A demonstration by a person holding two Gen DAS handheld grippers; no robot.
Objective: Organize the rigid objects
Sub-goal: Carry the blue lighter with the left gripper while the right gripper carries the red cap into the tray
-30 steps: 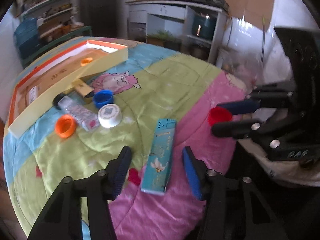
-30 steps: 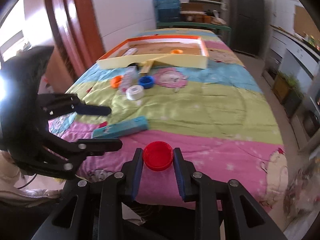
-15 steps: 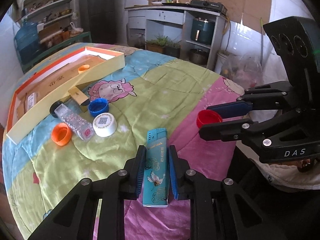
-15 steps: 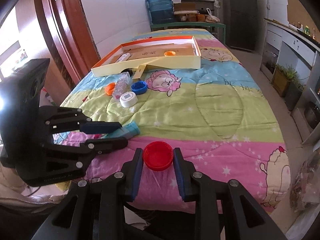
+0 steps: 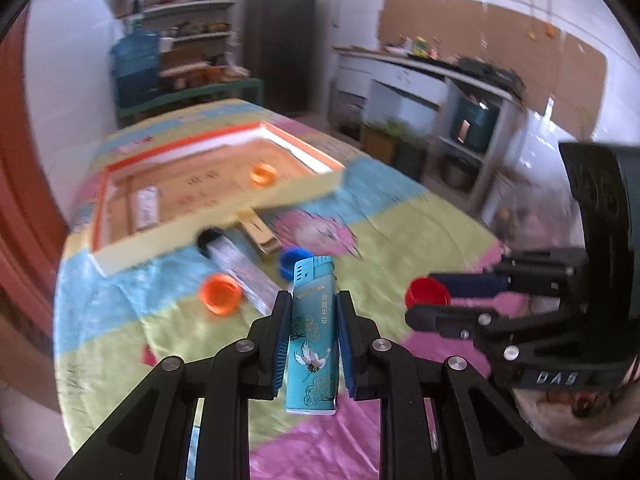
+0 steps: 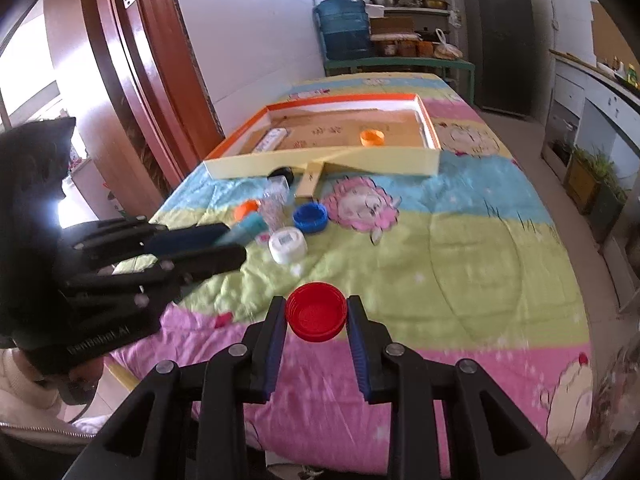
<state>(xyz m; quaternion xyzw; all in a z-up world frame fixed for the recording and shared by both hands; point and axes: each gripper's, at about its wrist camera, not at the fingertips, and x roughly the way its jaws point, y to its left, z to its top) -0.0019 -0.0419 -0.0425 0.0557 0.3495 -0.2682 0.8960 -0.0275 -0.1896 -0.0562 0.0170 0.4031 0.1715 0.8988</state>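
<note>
Quilted patchwork bedding [image 6: 460, 240] in pink, green and blue bands, soft and creased, covers the long table; shelves, a blue water jug and a dark fridge stand behind it.

At the near pink edge the left gripper [image 5: 311, 320] is clamped on a slim teal lighter [image 5: 312, 336], a glossy rectangular body printed with a crane and clouds, held lengthwise between the ribbed blue pads and lifted off the quilt. The right gripper [image 6: 316, 320] pinches a round red plastic cap [image 6: 316, 311], ridged inside, open side up, also above the pink band.

Toward the middle of the quilt lie loose pieces: a blue screw cap [image 6: 310, 218], a white round lid [image 6: 287, 244] with a printed label, an orange cap [image 6: 246, 209], and a clear faceted bottle [image 6: 276, 196] with a black top, lying on its side. A flat tan strip leans against the tray wall.

Near the far end sits a shallow cardboard tray [image 6: 320, 160], orange-rimmed with pale yellow walls, holding an orange cap [image 6: 372, 137] and a white oblong piece [image 6: 272, 140].
</note>
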